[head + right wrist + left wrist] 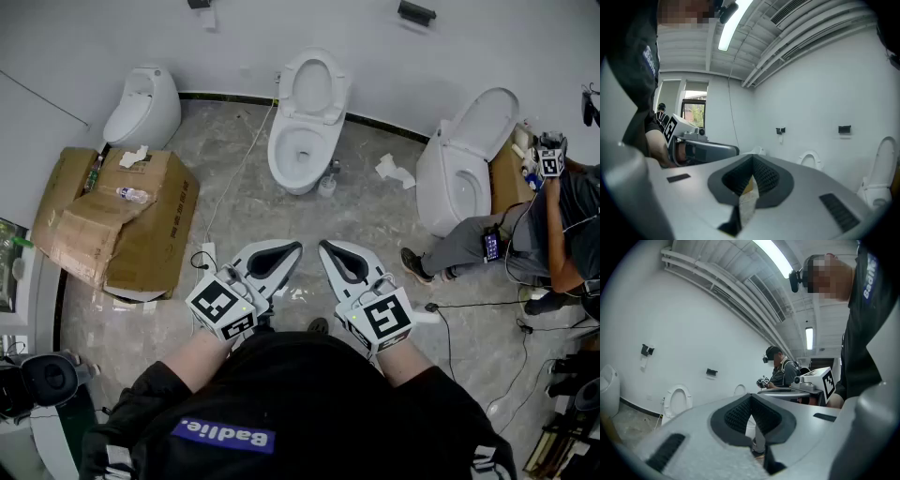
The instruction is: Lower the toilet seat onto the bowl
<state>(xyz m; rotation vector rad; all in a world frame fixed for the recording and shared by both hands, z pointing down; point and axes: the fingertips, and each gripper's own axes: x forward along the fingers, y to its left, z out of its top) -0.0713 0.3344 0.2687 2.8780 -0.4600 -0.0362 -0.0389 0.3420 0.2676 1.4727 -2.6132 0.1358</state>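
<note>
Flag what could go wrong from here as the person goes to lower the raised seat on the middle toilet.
1. The left gripper and right gripper are both shut and far from the raised seat. If it is nudged rather than held, it could slam onto the bowl.
2. The white cable crosses the floor on the way there, a possible trip.
3. The small container beside the bowl's base could get knocked.

Looks like a bare test room, not a home bathroom: three toilets (305, 122) along a white wall (112, 37), cardboard box (122, 220), cables (234, 178) over concrete floor (375, 216).
</note>
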